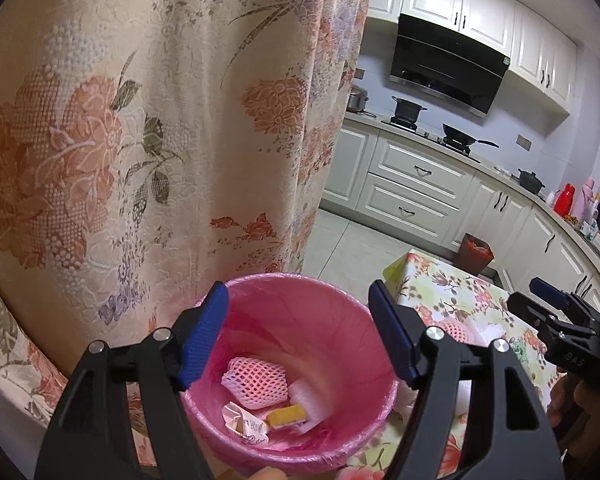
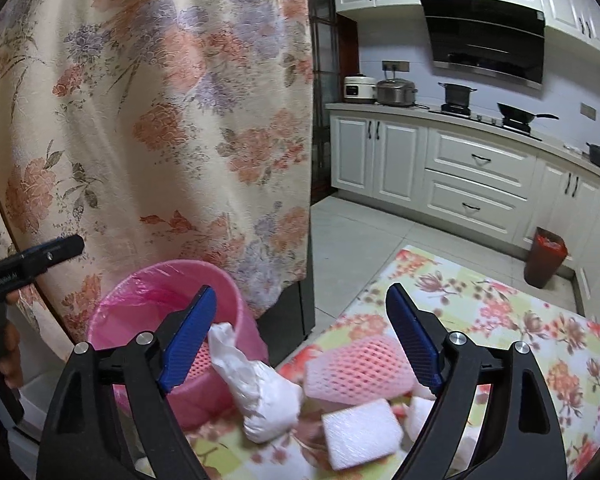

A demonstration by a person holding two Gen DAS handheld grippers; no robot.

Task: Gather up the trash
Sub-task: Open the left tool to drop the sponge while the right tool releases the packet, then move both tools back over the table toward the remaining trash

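The right gripper (image 2: 300, 344), jaws spread and empty, hangs over the table (image 2: 540, 328) with the foam net (image 2: 356, 372) lying crosswise dead ahead between its fingers, while the left gripper (image 1: 298, 334), also empty, gapes above the bin (image 1: 340, 320).

The right gripper (image 2: 300, 340) stands with its blue-padded jaws wide apart and nothing between the pads. Below it, a table under a floral tablecloth (image 2: 520, 320) carries four pieces of rubbish: a crumpled white plastic bag (image 2: 260, 392), a pink foam fruit net (image 2: 360, 368), a flat white foam block (image 2: 360, 432), and a smaller white scrap (image 2: 420, 408) just beside the block. The bag leans against a pink bin (image 2: 172, 300) lined with pink film, standing at the table's left edge. The left gripper (image 2: 32, 264) enters at far left, above the bin. A floral curtain (image 2: 160, 120) hangs behind.
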